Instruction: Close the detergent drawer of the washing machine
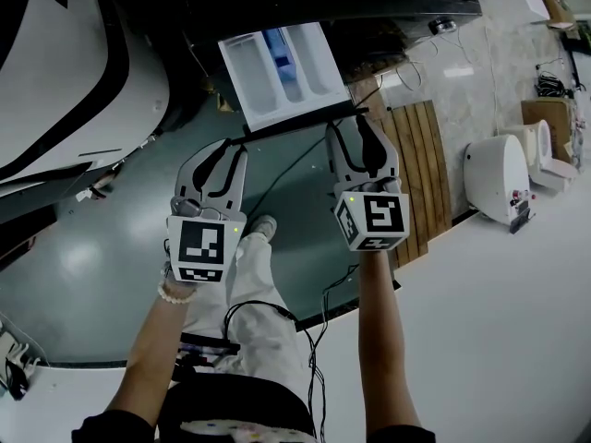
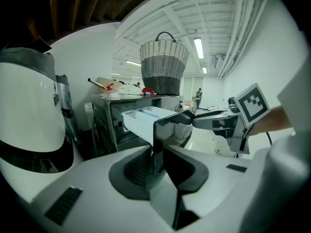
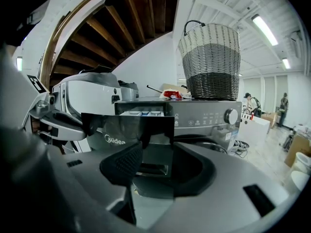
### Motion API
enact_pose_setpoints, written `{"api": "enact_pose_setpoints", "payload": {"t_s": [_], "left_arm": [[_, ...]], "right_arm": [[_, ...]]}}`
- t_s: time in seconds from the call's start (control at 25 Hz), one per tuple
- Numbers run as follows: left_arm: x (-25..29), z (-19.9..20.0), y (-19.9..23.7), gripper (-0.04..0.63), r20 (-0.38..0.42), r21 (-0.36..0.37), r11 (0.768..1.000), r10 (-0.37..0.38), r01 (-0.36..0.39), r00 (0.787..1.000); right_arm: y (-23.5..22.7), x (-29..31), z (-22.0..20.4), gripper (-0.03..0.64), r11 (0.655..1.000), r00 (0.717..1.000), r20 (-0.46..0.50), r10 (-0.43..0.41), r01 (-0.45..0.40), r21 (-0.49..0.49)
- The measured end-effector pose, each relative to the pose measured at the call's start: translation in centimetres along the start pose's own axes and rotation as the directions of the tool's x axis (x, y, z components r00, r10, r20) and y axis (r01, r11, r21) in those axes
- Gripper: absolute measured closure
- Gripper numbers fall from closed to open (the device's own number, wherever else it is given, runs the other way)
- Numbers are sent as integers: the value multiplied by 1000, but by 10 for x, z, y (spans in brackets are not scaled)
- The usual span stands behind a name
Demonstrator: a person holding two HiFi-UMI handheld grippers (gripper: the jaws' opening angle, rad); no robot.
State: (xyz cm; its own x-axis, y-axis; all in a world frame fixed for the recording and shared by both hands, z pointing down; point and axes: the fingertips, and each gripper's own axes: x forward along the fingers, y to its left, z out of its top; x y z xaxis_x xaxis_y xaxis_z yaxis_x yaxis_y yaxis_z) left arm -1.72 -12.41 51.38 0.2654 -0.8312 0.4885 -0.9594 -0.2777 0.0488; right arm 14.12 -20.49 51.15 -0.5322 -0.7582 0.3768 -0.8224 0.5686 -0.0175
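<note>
- Drawer point(image 1: 282, 63) — white plastic, several compartments, blue insert point(image 1: 277, 49) in the middle one; drawn well out of the washer point(image 3: 209, 115), overhanging the floor point(image 1: 111, 247).
- Panel point(image 1: 300, 121) — dark, glossy front strip of the drawer, facing both claws; judged the only sensible place to apply force.
- Left claw point(image 1: 224, 152) — open, nothing between the pads; poised just short of the panel's left end, not touching as far as can be seen.
- Right claw point(image 1: 355, 125) — open, holding nothing; tips at the panel's right end, touching or just off it, cannot tell which.
- Weight: judged light, being thin moulded plastic; no contents made out.
- Stiffness: judged rigid along the line of travel, weaker against downward load while hanging out this far; best not leaned on.
- Surface: glossy, so probably slippery under the pads; pinching pointless, flat push preferable.
- Contact point: middle of the panel, or both ends pressed evenly; likely to skew and bind on the way in if shoved at one corner only.
- Effort: probably slight, with a firmer last nudge to seat flush with the washer front.
- Risk: tips sliding off the panel edge onto the drawer rim; steady, level push advised.
- Status: closing not yet done.
</note>
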Motion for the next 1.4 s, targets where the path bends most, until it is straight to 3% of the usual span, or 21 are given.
{"api": "enact_pose_setpoints", "payload": {"t_s": [0.4, 1.4], "left_arm": [[2, 0, -1, 509, -16, 38, 999, 2, -1, 1000], [24, 16, 38, 506, -15, 21, 1000, 17, -17, 1000]], "right_arm": [[0, 1, 0, 416, 1000, 1000, -9, -4, 4, -6], [6, 41, 18, 454, 998, 998, -16, -60, 60, 28]]}}
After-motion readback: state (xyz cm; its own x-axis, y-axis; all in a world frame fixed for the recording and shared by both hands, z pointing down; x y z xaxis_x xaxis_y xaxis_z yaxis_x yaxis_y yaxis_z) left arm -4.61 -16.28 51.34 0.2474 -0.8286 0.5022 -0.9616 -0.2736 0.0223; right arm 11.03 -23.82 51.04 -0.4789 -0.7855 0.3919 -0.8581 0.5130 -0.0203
